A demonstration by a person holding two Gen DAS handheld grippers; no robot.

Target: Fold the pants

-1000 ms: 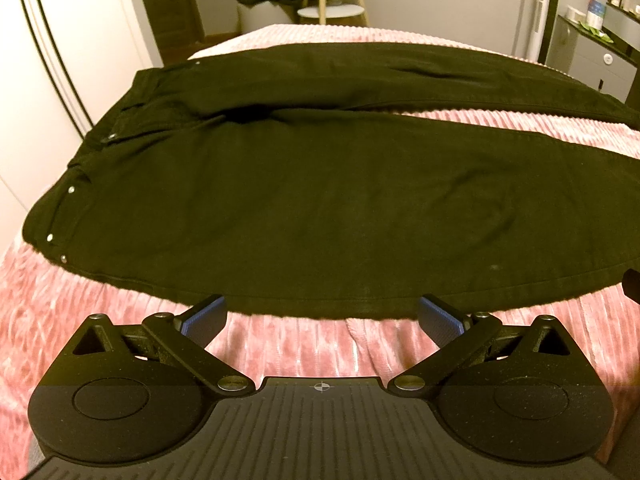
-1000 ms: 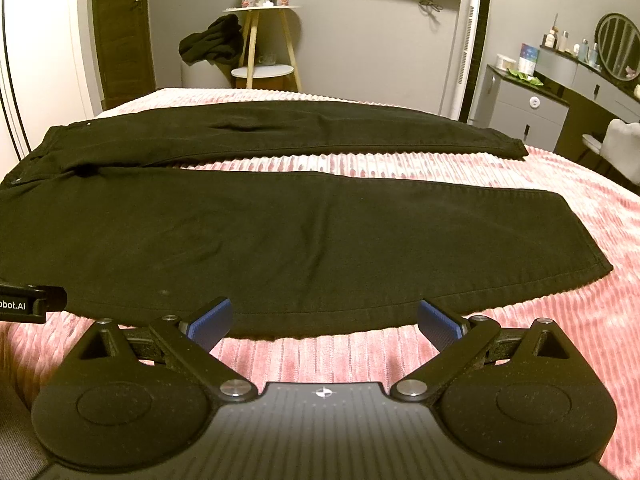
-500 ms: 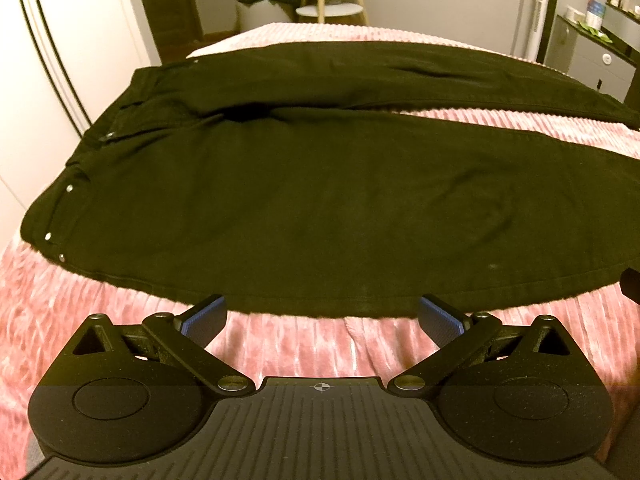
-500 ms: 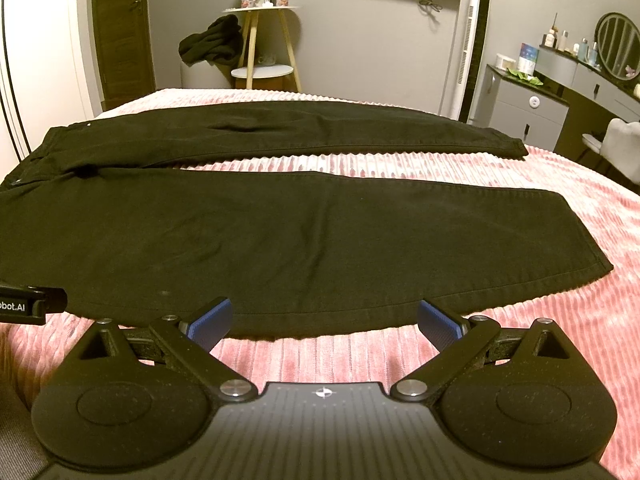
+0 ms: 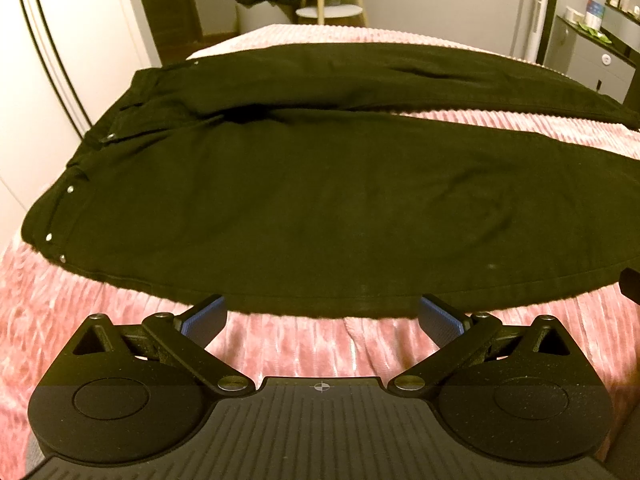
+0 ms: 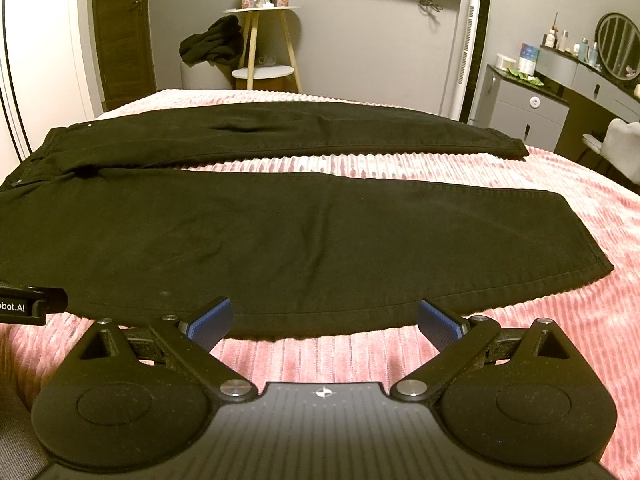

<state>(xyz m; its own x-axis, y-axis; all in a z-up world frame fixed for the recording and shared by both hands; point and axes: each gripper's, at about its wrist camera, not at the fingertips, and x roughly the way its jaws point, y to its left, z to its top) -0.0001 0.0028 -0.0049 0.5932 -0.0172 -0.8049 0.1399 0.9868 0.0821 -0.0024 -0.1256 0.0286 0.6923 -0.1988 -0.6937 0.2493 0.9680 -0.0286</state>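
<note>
Black pants [image 5: 320, 208] lie flat on a pink ribbed bedspread [image 5: 304, 344], waistband at the left, both legs stretched to the right with a strip of bedspread between them. In the right wrist view the pants [image 6: 280, 240] show both leg hems at the right. My left gripper [image 5: 322, 316] is open and empty, just short of the near leg's front edge, toward the waist end. My right gripper [image 6: 324, 320] is open and empty at the same edge, farther toward the hem. The left gripper's side [image 6: 28, 306] shows at the right wrist view's left edge.
A white wardrobe [image 5: 48, 80] stands left of the bed. Beyond the bed is a small round side table [image 6: 262, 72] with dark clothes [image 6: 212, 46] draped by it. A grey dresser [image 6: 520, 108] with a mirror and bottles stands at the right.
The left gripper has shifted slightly, so the pants sit a little lower and to the left in its view. The right gripper has not moved. Both stay open.
</note>
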